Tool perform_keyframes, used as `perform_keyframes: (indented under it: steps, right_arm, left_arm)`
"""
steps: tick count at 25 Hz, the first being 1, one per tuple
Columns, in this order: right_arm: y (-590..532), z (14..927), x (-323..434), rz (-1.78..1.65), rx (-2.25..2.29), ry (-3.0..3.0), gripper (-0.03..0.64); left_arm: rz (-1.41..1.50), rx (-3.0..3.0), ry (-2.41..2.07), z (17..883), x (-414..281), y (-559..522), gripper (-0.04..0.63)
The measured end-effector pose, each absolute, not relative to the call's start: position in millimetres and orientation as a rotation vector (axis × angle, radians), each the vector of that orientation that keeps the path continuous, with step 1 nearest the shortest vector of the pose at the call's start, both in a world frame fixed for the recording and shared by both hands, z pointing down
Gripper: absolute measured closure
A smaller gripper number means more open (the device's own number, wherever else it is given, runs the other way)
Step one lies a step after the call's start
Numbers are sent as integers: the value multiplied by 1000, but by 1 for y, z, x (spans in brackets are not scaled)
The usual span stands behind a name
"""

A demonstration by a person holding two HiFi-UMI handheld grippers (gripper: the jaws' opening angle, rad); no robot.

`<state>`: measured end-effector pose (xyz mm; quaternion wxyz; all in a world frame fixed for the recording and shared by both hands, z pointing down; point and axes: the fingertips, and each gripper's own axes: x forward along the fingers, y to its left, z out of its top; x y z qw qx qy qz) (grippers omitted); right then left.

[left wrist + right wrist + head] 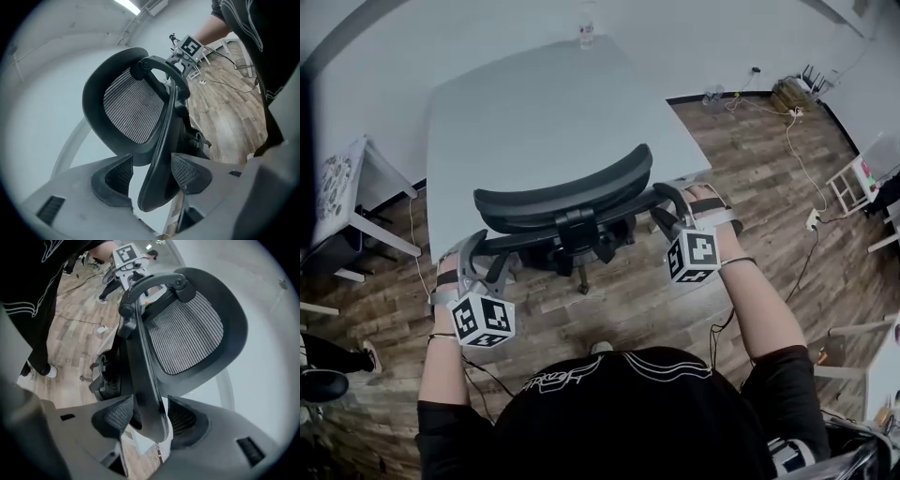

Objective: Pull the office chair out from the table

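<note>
The office chair (572,211) is black and has a net back. It stands right at the near edge of the big grey table (534,103). Its back faces the person, and its top leans over the table edge. A curved black bar (581,225) runs behind the net back from one side to the other.

The left gripper (478,246) is at the left end of that bar. In the left gripper view, the left gripper (152,171) has its jaws spread wide. The end of the black bar (159,154) sits in between them. There is a gap on one side, so the jaws do not squeeze it.

The right gripper (670,202) is at the right end of the bar. In the right gripper view, the right gripper (147,416) also has its jaws spread. The black bar (145,376) goes down between them, not pinched.

The person (647,412) wears a black top and stands just behind the chair. The floor (628,300) is brown wood. A small clear bottle (586,36) stands at the far end of the table. Cords (802,159) lie on the floor at the right.
</note>
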<state>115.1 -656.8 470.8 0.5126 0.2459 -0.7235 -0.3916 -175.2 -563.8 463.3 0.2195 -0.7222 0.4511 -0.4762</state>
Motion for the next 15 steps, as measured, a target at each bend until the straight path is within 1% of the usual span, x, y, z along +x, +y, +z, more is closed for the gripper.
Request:
perform_keyframes:
  steps: [5, 8, 9, 11, 15]
  right_arm:
    - [-662, 475, 115, -959, 575, -1723, 380]
    - [-664, 476, 114, -947, 567, -1728, 382]
    - [-665, 477, 114, -949, 560, -1726, 382]
    - [-667, 478, 114, -958, 550, -1713, 385]
    - [-673, 476, 114, -957, 553, -1715, 391]
  left_arm:
    - [-1358, -1998, 1184, 467, -174, -565, 347]
    - [-1436, -1959, 1132, 477, -178, -565, 348]
    - [-1465, -1938, 1110, 481, -180, -564, 355]
    - [-1487, -1919, 1087, 485, -182, -566, 394]
    - [-1478, -1935, 1085, 482, -182, -571, 407]
